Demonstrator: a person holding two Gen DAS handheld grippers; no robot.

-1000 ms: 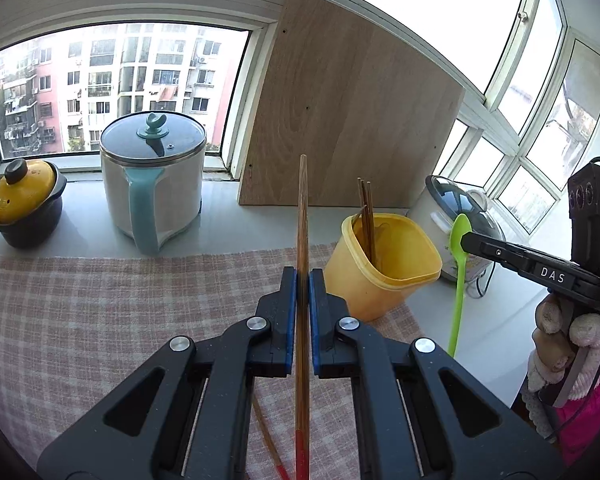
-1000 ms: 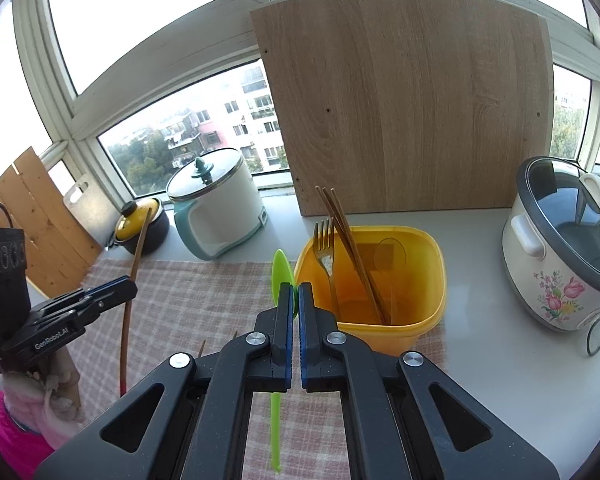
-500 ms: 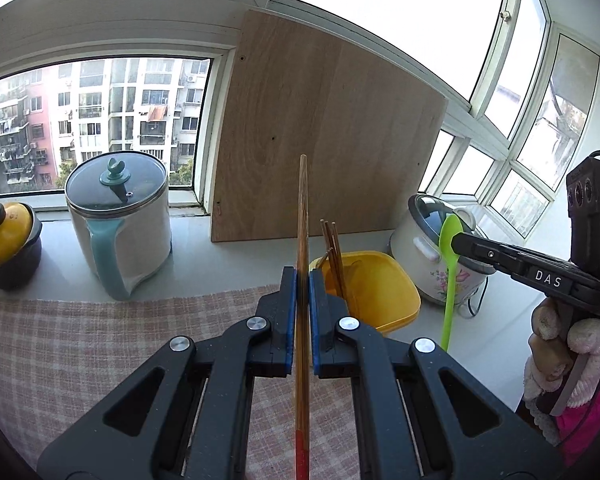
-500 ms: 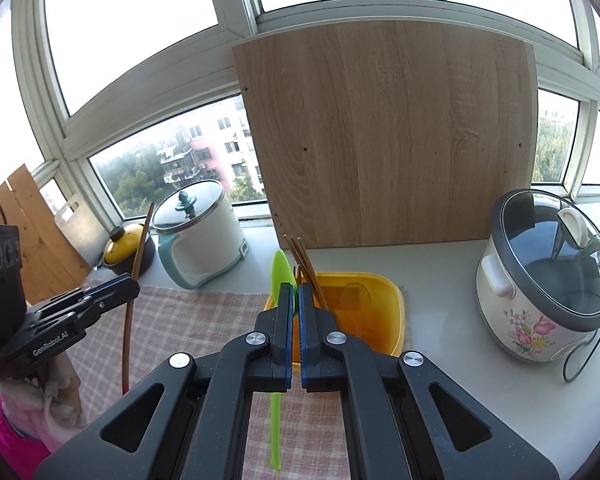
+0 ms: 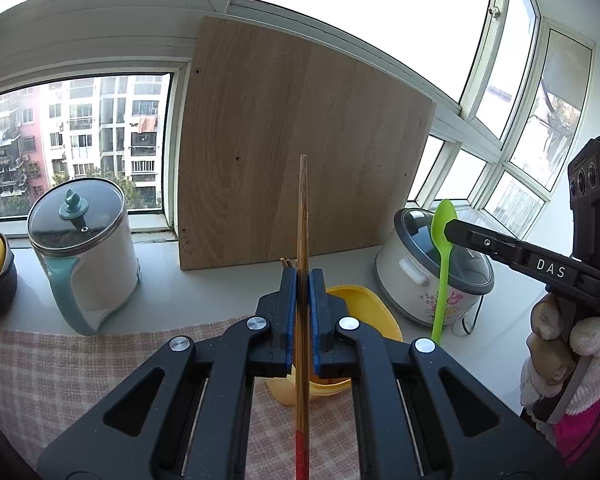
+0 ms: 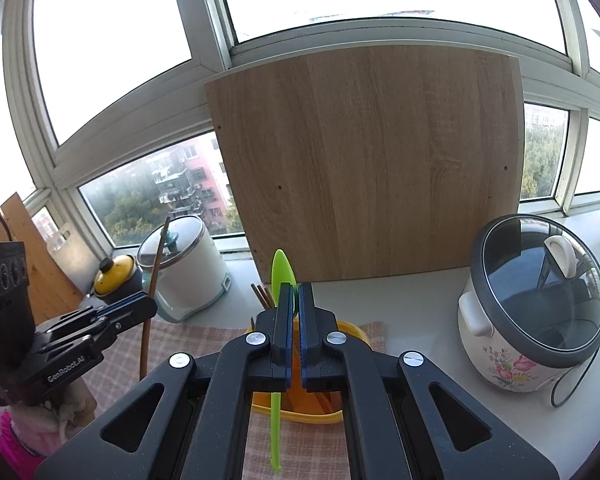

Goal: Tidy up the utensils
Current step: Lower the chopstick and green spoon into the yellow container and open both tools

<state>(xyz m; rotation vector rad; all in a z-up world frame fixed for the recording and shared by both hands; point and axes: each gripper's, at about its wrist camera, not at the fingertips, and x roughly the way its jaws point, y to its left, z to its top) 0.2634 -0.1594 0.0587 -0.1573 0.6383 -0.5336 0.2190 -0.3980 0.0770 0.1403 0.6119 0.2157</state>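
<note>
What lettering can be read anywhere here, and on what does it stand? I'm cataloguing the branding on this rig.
"DAS": white letters on the black right tool, seen from the left wrist.
"GenRobot.AI": white letters on the black left tool, seen from the right wrist.
The flowered white rice cooker shows only a floral print, no readable text.
</note>
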